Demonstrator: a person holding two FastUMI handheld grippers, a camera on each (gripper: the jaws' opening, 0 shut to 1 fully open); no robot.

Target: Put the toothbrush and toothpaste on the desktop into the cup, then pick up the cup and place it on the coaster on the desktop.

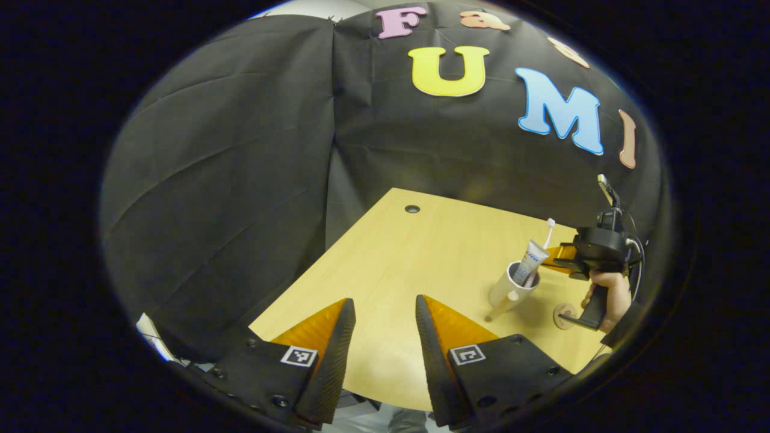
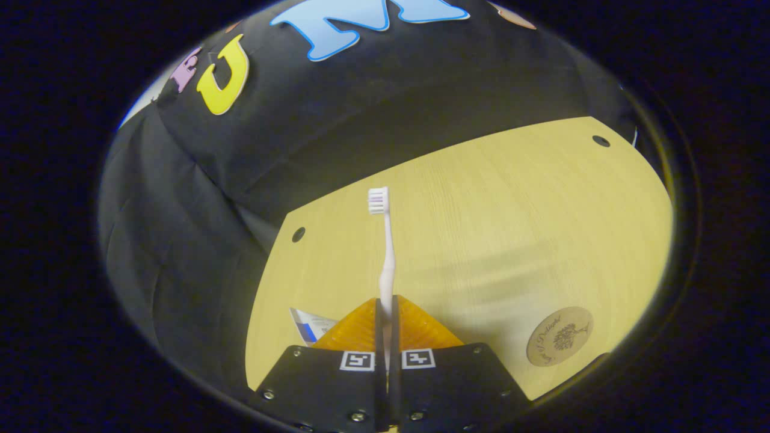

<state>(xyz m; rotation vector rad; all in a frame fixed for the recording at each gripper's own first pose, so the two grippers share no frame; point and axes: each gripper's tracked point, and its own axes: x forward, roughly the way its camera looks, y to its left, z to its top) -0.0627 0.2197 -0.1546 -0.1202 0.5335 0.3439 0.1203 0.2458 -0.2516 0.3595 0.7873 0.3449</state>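
The right claw [image 2: 385, 310] is clenched on the light, slim, slippery toothbrush [image 2: 385, 252] at mid-handle above the cup [image 1: 511, 287]; the left claw [image 1: 385, 313] hangs released over the desk [image 1: 409, 252].

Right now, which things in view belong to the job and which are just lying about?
Job:
toothbrush, clamped in the right gripper
toothpaste, standing in the cup
coaster on the desktop
left gripper, open

Lying about:
nothing else on the desktop that I can see
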